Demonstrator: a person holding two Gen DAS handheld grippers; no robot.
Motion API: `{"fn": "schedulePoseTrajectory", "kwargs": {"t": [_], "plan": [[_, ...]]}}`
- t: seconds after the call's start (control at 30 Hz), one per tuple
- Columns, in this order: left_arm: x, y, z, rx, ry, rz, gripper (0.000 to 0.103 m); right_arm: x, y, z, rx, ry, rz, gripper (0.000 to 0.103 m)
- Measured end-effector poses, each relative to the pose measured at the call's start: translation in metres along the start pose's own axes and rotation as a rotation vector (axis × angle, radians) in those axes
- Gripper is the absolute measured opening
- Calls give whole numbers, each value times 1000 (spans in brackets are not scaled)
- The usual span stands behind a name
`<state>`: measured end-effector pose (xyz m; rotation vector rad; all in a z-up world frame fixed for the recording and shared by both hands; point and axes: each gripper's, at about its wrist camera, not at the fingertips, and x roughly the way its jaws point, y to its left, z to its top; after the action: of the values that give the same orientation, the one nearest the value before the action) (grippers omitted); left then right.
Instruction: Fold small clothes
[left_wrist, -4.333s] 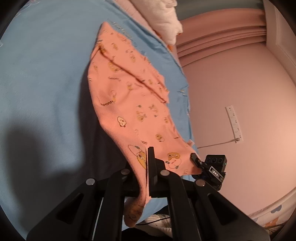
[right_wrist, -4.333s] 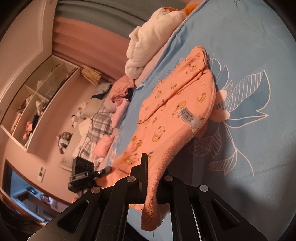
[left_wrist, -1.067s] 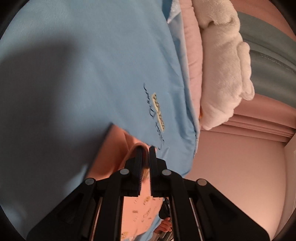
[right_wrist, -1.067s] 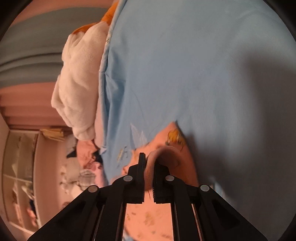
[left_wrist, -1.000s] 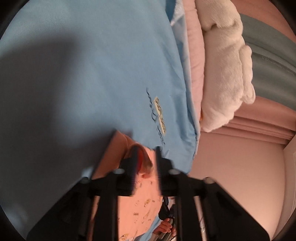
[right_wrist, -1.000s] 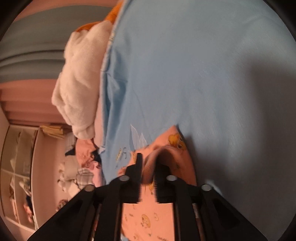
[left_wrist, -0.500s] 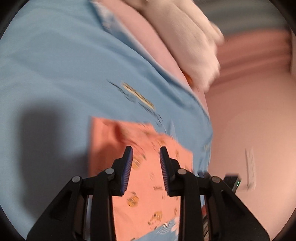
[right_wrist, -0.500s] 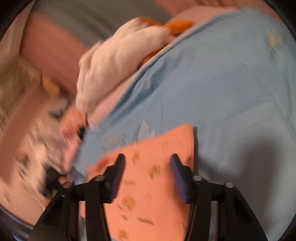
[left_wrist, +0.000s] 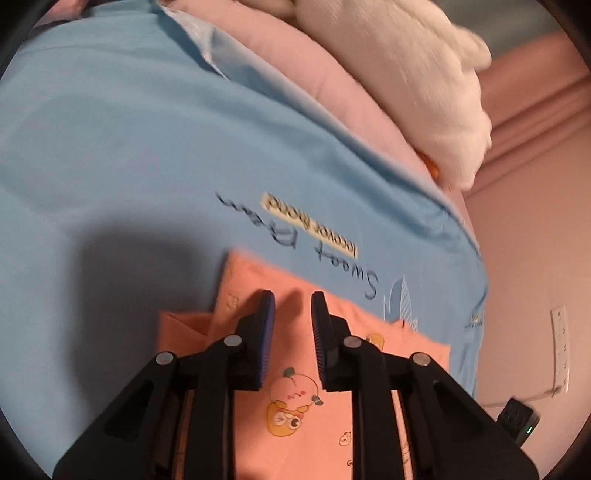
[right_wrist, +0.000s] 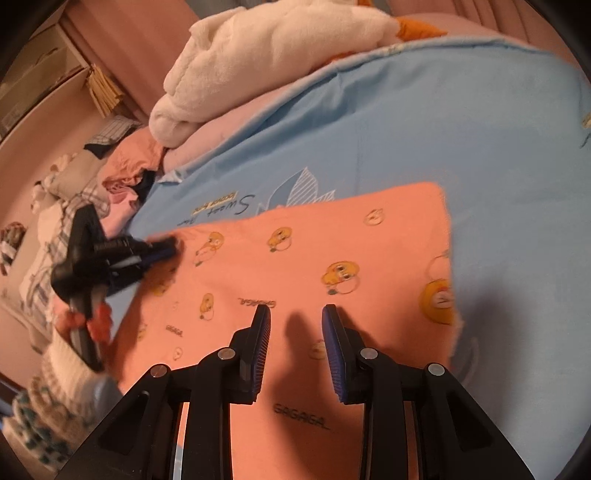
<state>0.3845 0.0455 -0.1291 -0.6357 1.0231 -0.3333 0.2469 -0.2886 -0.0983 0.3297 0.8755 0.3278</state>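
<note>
**Flat now: garment spread on the sheet, both grippers empty**

Plainly, the orange garment (right_wrist: 314, 266) lies flat on the blue sheet (right_wrist: 461, 140), its printed cartoon faces up. In the right wrist view its far edge runs straight from a square corner at the right to the left side, where the left gripper (right_wrist: 162, 249) sits at the cloth's edge, held by a hand (right_wrist: 88, 317). The garment's right edge runs down toward the camera, with bare sheet beyond it on that side and past the far edge.

The right gripper (right_wrist: 295, 314) hangs over the cloth with its jaws wide apart and nothing between them; their shadow falls on the fabric just ahead.

From the left wrist view, the left gripper (left_wrist: 290, 299) is likewise parted, holding nothing, above the garment (left_wrist: 295, 398) near its far edge. A lower layer of cloth juts out to the left of the top layer there. Open sheet (left_wrist: 110, 147) stretches ahead and to the left, printed lettering just past the edge.

At the sheet's far border lie a pink quilt (left_wrist: 314, 74) and a white fluffy blanket (right_wrist: 266, 48) piled on it. A heap of mixed clothes (right_wrist: 122, 170) sits beyond the sheet's left corner in the right wrist view. A wall power strip (left_wrist: 561, 347) shows at the right of the left view.
</note>
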Motion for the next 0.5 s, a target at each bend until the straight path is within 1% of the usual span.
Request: {"fn": "schedulePoseTrajectory", "kwargs": {"t": [0.03, 0.17, 0.27, 0.3, 0.33, 0.37, 0.43, 0.5], "plan": [[-7, 1, -2, 13, -2, -14, 19, -5, 2, -1, -11, -9, -9, 32], [-29, -7, -28, 142, 35, -5, 19, -21, 17, -11, -96, -49, -37, 32], [-49, -16, -63, 266, 63, -19, 19, -25, 30, -24, -169, -47, -75, 33], [-55, -16, -79, 308, 70, -26, 19, -25, 32, -27, -186, -39, -86, 33], [-59, -17, -90, 334, 77, -30, 19, -25, 35, -32, -205, -30, -103, 32], [-61, -16, -103, 360, 87, -26, 19, -25, 39, -39, -229, -21, -121, 32], [-63, -9, -122, 399, 96, 12, 19, -27, 45, -50, -269, -9, -153, 32], [-63, 9, -133, 393, 124, 33, 19, -28, 42, -61, -282, 14, -178, 32]]}}
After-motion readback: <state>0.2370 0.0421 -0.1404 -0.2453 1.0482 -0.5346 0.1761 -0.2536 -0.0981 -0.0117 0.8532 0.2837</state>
